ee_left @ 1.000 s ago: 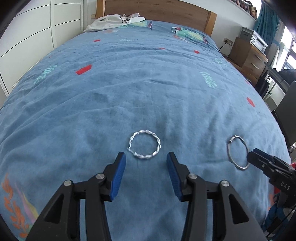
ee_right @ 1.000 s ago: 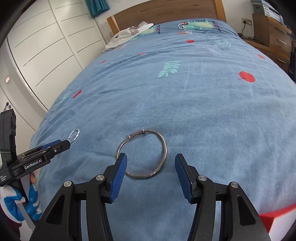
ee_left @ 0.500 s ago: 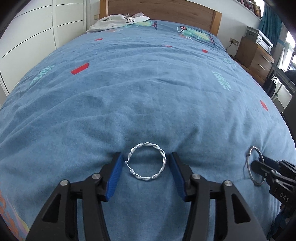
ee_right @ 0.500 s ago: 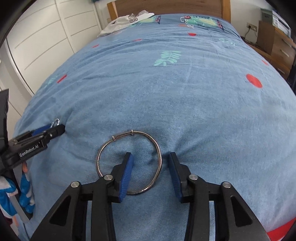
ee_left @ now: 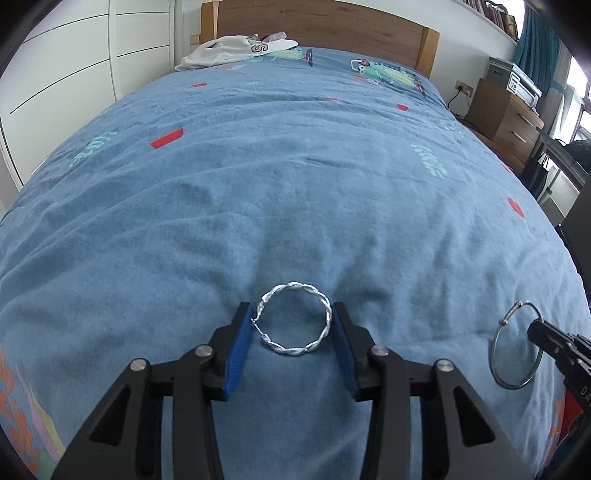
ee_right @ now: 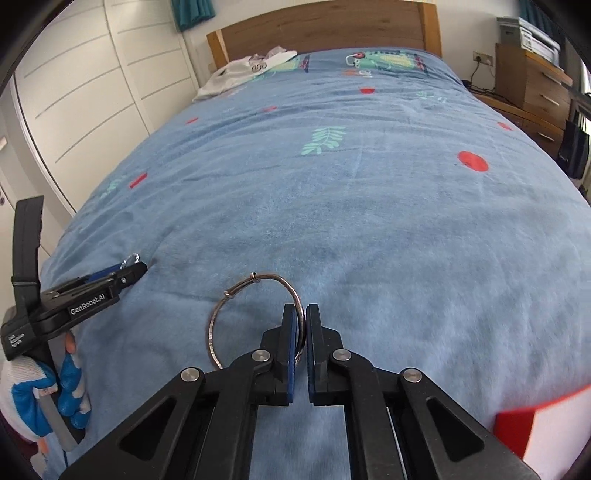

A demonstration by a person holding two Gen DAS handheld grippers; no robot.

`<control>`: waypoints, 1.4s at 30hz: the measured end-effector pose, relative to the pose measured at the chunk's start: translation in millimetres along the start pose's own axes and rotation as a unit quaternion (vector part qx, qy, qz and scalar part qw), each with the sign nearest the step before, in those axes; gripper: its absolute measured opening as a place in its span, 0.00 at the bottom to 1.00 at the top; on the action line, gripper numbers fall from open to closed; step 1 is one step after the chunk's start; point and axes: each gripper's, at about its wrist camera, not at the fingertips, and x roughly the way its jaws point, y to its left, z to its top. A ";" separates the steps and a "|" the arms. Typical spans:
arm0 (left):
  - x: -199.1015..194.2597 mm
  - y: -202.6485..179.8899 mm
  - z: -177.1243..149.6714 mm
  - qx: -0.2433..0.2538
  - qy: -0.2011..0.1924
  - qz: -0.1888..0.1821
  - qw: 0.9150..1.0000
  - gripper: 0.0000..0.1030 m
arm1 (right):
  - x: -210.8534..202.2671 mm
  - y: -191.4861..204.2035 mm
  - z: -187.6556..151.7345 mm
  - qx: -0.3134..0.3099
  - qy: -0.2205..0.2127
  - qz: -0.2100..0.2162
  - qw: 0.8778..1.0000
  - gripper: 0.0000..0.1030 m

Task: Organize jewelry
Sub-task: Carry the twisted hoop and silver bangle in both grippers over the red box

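A twisted silver hoop point(ee_left: 323, 332) lies on the blue bedspread point(ee_left: 295, 184) between the blue pads of my left gripper point(ee_left: 291, 323). Its jaws are closing, and the pads touch the hoop on both sides. In the right wrist view that gripper point(ee_right: 135, 266) reaches in from the left, with the twisted hoop point(ee_right: 130, 259) peeking out at its tip. My right gripper point(ee_right: 301, 328) is shut on the right side of a thin plain silver hoop point(ee_right: 211, 328), which stands tilted off the blanket. The left wrist view shows this hoop point(ee_left: 492, 347) at the far right, pinched by the right gripper point(ee_left: 535, 328).
A white garment point(ee_left: 236, 51) lies by the wooden headboard point(ee_left: 332, 26). White wardrobe doors point(ee_left: 55, 74) run along the left, and a wooden drawer chest point(ee_left: 506, 118) stands on the right. A red and white box point(ee_right: 535, 424) sits at the lower right. A blue and white gloved hand point(ee_right: 29, 398) holds the left gripper.
My right gripper's jaws came together on the thin hoop's right side and tipped it up. The left gripper slid forward around the twisted hoop and its jaws narrowed onto it.
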 end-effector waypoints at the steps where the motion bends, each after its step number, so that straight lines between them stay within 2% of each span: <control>1: -3.4 -2.1 -2.4 0.004 -0.002 0.000 1.000 0.39 | -5.3 -0.3 -2.1 0.003 -0.004 0.001 1.000 0.05; 12: -57.0 -39.6 -20.2 0.034 -0.025 -0.030 0.999 0.39 | -62.8 -3.7 -21.8 0.011 -0.033 -0.011 0.999 0.04; 24: -121.7 -122.0 -34.6 0.077 -0.043 -0.091 0.992 0.39 | -143.9 -25.0 -31.1 0.014 -0.071 -0.039 0.997 0.04; 34: -146.6 -217.9 -49.1 0.122 -0.042 -0.152 0.980 0.39 | -199.3 -82.3 -35.8 0.030 -0.093 -0.082 0.992 0.04; 42: -128.8 -292.0 -72.9 0.161 -0.016 -0.185 0.969 0.39 | -192.1 -137.9 -49.4 0.054 -0.076 -0.105 0.990 0.04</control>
